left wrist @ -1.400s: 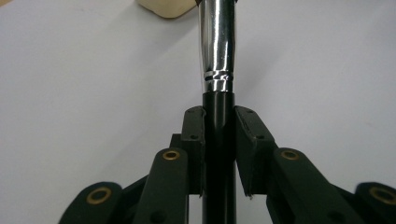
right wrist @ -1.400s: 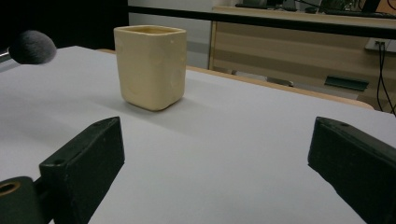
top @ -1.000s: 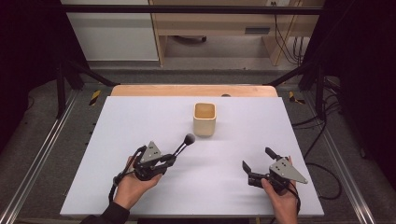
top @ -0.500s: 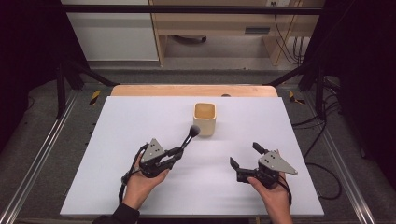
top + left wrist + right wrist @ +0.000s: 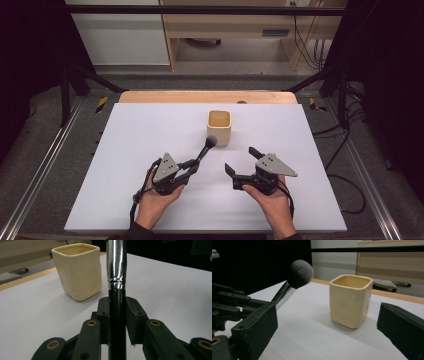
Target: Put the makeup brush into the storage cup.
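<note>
A cream square cup stands upright near the middle of the white table. My left gripper is shut on the black handle of a makeup brush. The brush's dark bristle head points up toward the cup, just left of it and short of its rim. My right gripper stands open with nothing between its jaws, right of the brush and in front of the cup.
A wooden strip runs along the table's far edge. Metal rails flank the table on both sides. Cables lie on the floor at the right. A wooden cabinet stands behind.
My right gripper has moved left and forward toward the cup and risen a little. The left gripper with the brush has edged slightly toward the cup.
</note>
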Demonstrator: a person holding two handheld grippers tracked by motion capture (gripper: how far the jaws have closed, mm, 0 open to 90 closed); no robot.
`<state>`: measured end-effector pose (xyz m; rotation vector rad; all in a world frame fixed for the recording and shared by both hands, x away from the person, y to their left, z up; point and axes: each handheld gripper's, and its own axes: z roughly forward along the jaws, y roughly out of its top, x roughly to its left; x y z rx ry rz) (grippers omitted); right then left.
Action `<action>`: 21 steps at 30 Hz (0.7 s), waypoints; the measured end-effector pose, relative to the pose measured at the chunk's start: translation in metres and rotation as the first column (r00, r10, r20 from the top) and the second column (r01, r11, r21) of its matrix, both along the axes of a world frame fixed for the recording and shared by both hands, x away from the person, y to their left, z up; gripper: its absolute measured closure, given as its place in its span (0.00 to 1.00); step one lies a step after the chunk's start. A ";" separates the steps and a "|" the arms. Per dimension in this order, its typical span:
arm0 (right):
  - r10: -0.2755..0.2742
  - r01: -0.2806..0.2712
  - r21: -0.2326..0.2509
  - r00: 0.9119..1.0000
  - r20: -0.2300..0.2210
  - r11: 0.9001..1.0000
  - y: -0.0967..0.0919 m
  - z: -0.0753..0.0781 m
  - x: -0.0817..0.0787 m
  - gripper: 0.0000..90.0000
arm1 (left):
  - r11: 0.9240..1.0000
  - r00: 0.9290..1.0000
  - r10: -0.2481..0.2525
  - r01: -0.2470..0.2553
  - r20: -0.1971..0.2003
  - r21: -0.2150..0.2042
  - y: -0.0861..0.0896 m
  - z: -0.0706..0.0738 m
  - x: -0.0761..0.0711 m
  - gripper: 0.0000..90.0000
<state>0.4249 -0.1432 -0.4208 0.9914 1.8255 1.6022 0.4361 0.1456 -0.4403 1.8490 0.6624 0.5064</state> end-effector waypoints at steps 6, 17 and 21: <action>0.037 -0.036 0.041 0.999 -0.013 0.998 0.012 0.003 0.005 0.05 | 1.000 1.000 0.007 -0.007 0.012 -0.017 -0.001 0.000 -0.001 0.83; 0.075 -0.072 0.099 0.997 -0.028 0.992 0.032 -0.001 0.011 0.16 | 0.999 1.000 0.000 0.002 0.030 -0.052 -0.004 0.001 -0.005 0.83; 0.099 -0.091 0.132 0.994 -0.050 0.987 0.039 -0.004 0.015 0.22 | 0.998 0.999 -0.005 0.007 0.034 -0.062 -0.005 0.002 -0.006 0.83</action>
